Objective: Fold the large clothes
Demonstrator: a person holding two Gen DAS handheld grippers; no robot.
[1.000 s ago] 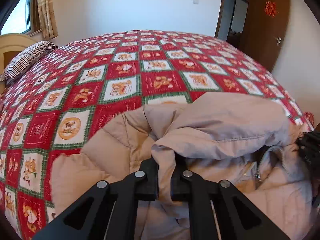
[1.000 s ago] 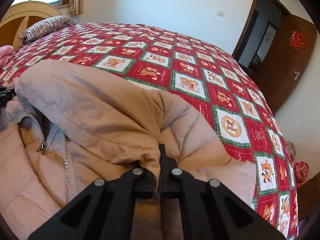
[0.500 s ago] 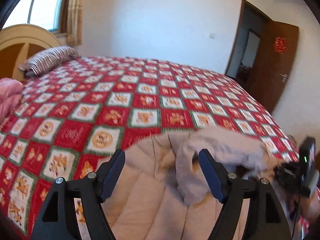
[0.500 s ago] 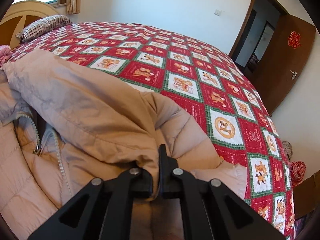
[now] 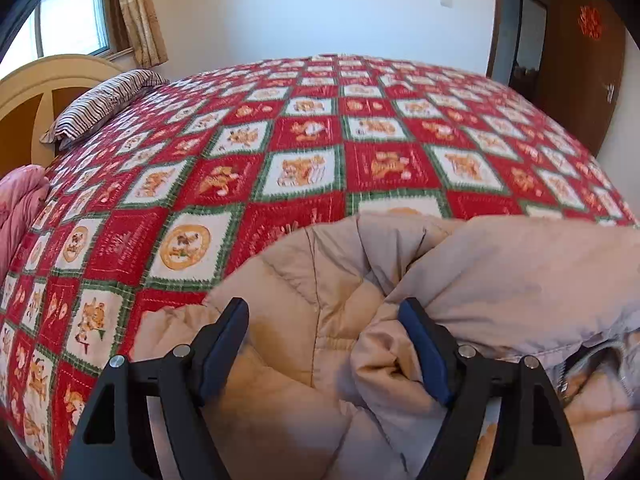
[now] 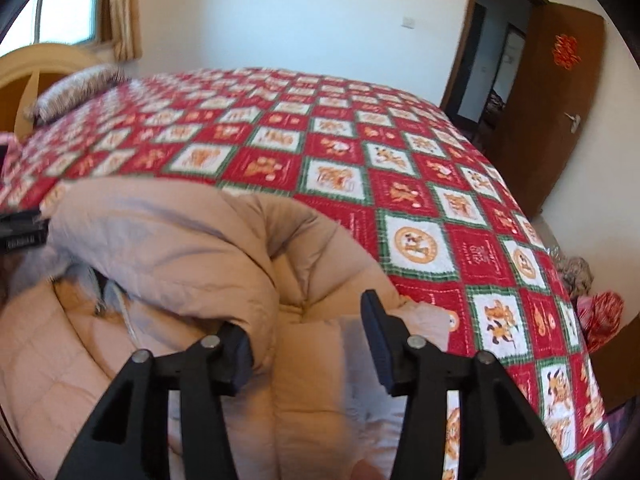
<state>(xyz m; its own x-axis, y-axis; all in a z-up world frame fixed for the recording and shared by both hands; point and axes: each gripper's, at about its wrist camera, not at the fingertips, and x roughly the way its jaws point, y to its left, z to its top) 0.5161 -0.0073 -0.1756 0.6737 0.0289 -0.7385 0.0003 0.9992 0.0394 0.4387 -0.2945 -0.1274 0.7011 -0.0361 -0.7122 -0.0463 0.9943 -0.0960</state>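
A beige puffer jacket lies on the near part of the bed, its upper part folded over onto the body; it also shows in the right wrist view. My left gripper is open just above the jacket, with a bunched fold of fabric lying against its right finger. My right gripper is open over the jacket's right side, the folded edge resting by its left finger. Neither holds anything. The zipper shows at the right.
The bed carries a red, white and green patchwork quilt. A striped pillow and wooden headboard are at far left, pink bedding beside them. An open brown door is at right. The left gripper's body shows at left edge.
Both grippers were shut on the jacket's folded edge one second ago. The left opened first, then the right; both let go, and the fold now lies on the jacket.
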